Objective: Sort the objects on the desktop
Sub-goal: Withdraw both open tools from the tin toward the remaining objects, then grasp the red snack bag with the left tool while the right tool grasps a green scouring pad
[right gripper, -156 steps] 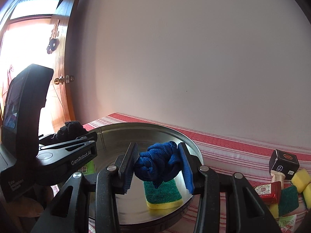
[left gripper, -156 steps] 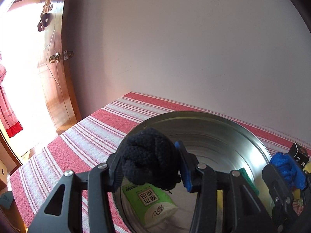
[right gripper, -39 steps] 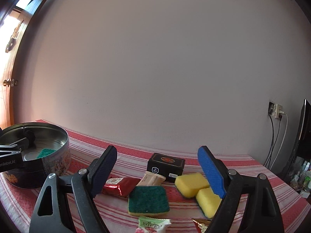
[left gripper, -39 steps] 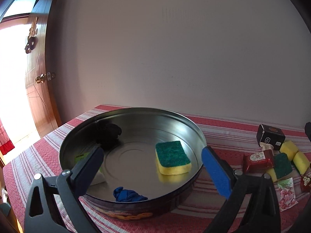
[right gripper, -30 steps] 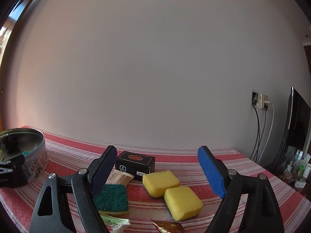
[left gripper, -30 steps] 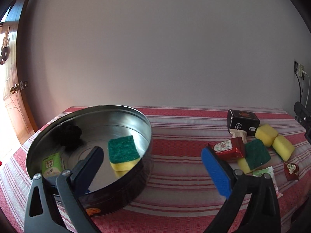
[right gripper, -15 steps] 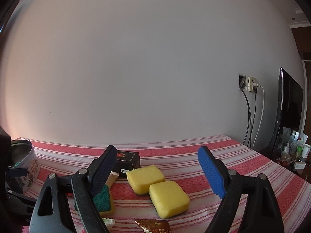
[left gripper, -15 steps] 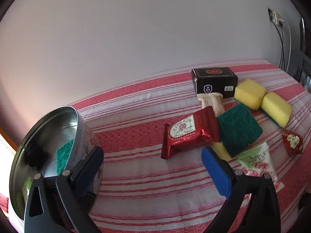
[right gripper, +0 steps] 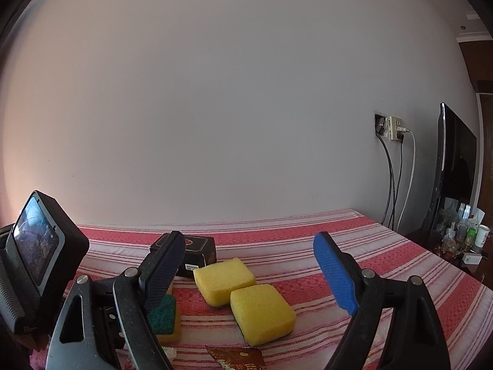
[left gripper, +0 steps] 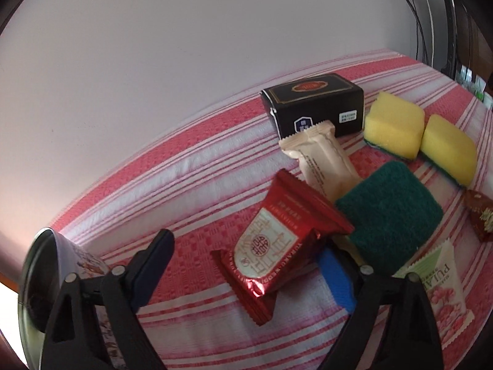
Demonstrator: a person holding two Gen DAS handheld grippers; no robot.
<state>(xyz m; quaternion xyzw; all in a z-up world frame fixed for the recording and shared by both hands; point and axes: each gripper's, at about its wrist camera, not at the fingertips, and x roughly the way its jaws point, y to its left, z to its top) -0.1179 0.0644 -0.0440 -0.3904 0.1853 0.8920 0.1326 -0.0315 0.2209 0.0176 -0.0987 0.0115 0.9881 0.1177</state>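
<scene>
Your left gripper [left gripper: 246, 265] points steeply down at the red foil snack packet with the cream label [left gripper: 277, 249], which lies at lower centre of the left wrist view on the red-and-white striped surface [left gripper: 185, 166]. Its fingers are closing with the packet between them; the blue pad [left gripper: 336, 280] sits just beside the packet's right edge, the dark pad [left gripper: 154, 265] stands apart on the left. No squeeze on it yet.

The packet leans onto the beige wrapped bar [left gripper: 323, 157] and the green-topped sponge [left gripper: 388, 215], so straddling its free lower end looks like the cleanest bite.

Your right gripper [right gripper: 249, 271] hangs nearly level with its fingers spread and nothing between them, framing two yellow sponges [right gripper: 243, 293]. Probable reason: it waits for its own pick.

The round metal tin [left gripper: 34, 277], apparently the sorting destination, is at the lower left edge of the left view.

Versus half a second ago: the packet has grown and slid from mid-frame to between the left fingers, the tin has dropped further toward the corner, and the finger gap has narrowed. The right view shows the same sponges; the left gripper's screen [right gripper: 37, 243] is now visible at its left edge.
</scene>
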